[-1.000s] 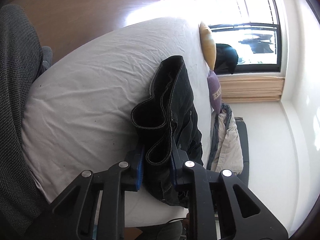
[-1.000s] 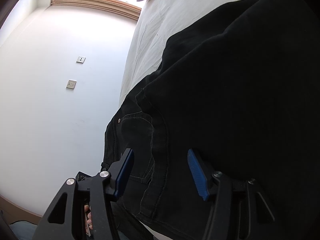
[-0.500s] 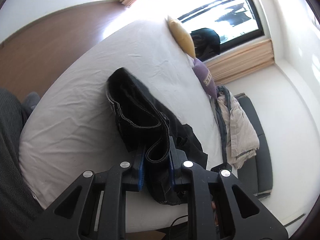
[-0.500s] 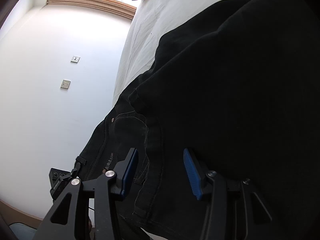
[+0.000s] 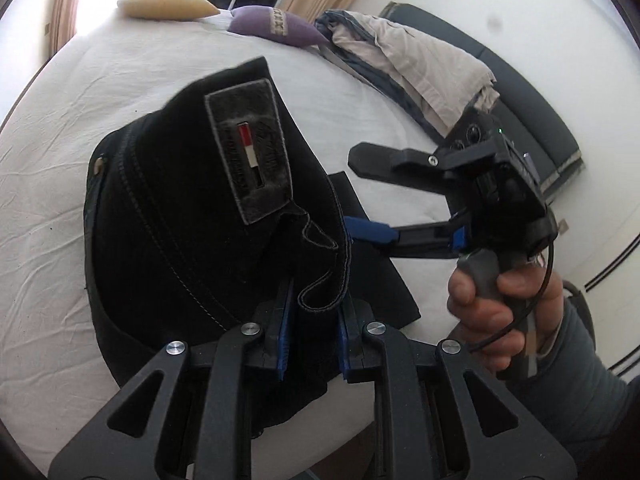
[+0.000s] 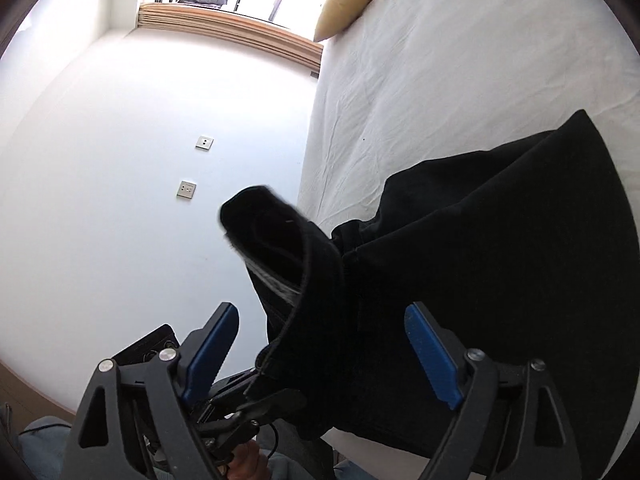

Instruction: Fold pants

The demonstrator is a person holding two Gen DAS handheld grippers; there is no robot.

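My left hand-held gripper (image 5: 312,332) pinches a black fold of the pants (image 5: 192,216), which lie bunched on the bed (image 5: 80,80) in the middle of the frame, while my right hand-held gripper (image 6: 320,352) is opening, its blue pads off the cloth between them.

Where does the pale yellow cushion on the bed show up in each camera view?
Left wrist view: the pale yellow cushion lies at the top left, at the far end of the white bed sheet.
Right wrist view: the cushion sits at the top centre, by the window.
Shared landmark: the black denim pants.
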